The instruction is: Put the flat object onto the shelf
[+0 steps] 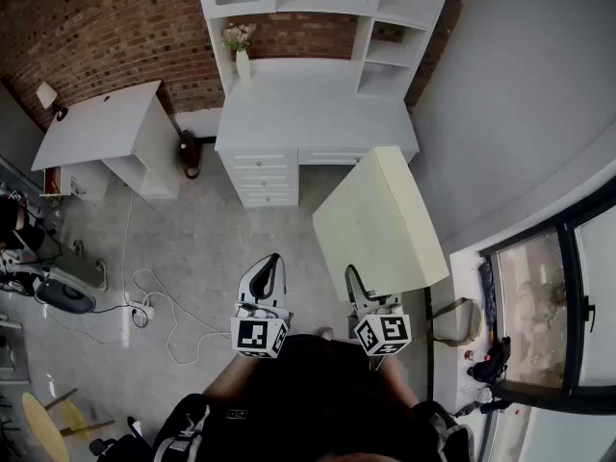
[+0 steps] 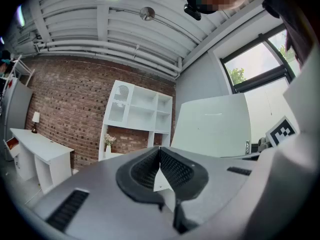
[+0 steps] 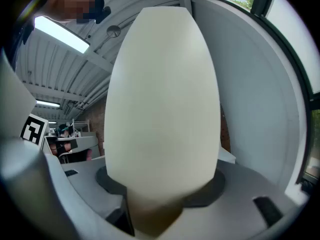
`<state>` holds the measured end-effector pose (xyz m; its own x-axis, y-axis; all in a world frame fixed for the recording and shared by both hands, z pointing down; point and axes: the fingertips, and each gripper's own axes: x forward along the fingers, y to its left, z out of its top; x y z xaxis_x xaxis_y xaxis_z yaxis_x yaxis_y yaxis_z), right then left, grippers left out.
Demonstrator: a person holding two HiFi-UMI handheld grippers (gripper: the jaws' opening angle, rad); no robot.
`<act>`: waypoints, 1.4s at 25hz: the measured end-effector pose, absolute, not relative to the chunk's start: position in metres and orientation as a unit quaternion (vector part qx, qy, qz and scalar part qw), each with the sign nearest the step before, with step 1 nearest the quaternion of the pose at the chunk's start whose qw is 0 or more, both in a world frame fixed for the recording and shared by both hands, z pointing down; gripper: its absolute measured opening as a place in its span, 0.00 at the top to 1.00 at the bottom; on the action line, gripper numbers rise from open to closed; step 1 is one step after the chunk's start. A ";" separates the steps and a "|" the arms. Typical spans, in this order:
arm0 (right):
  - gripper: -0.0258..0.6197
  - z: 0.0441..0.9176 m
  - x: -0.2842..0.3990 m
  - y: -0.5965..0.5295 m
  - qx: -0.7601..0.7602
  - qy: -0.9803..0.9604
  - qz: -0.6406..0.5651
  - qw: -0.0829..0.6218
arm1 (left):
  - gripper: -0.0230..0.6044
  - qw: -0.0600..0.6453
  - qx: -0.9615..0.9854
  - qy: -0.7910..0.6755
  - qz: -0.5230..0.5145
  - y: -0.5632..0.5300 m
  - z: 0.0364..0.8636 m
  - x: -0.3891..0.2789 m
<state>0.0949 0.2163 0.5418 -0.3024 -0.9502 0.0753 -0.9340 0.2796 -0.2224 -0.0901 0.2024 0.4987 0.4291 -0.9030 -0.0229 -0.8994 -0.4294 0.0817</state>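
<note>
The right gripper [image 1: 357, 281] clamps a cream board [image 3: 162, 94] that fills its view. The left gripper view shows the left gripper [image 2: 160, 156] clenched and empty, and the far shelf [image 2: 140, 111].

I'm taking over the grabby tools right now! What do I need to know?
Left tool: shut, empty, level beside the right one.
Right tool: clamped on the near edge of the flat pale board, which sticks out ahead.
White shelf: above the desk at the brick wall, across the room.
Done: board is in the grip. Left: carry it over and set it on the shelf.
</note>
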 end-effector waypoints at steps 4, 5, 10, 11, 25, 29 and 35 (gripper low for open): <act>0.53 0.542 0.096 0.215 -0.588 0.800 -0.112 0.038 | 0.95 0.029 0.845 -0.534 -0.034 0.202 0.499 -0.089; 0.53 0.542 0.096 0.214 -0.588 0.800 -0.112 0.038 | 0.95 0.029 0.844 -0.534 -0.034 0.201 0.499 -0.089; 0.53 0.541 0.101 0.217 -0.583 0.804 -0.112 0.039 | 0.95 0.032 0.841 -0.540 -0.032 0.203 0.500 -0.085; 0.53 0.541 0.103 0.218 -0.583 0.804 -0.111 0.039 | 0.95 0.031 0.840 -0.540 -0.031 0.205 0.500 -0.083; 0.53 0.552 0.150 0.224 -0.560 0.817 -0.128 0.050 | 0.95 0.029 0.830 -0.557 -0.024 0.216 0.501 -0.038; 0.53 0.563 0.164 0.221 -0.548 0.824 -0.133 0.051 | 0.95 0.029 0.821 -0.570 -0.020 0.223 0.509 -0.025; 0.53 0.578 0.171 0.200 -0.549 0.821 -0.149 0.050 | 0.95 0.039 0.819 -0.572 -0.007 0.199 0.523 -0.021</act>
<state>0.1715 0.1995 0.5778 -0.3931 -0.9159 0.0811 -0.8859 0.3537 -0.3002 -0.0206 0.1994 0.5226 0.3445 -0.9382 0.0333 -0.9371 -0.3415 0.0728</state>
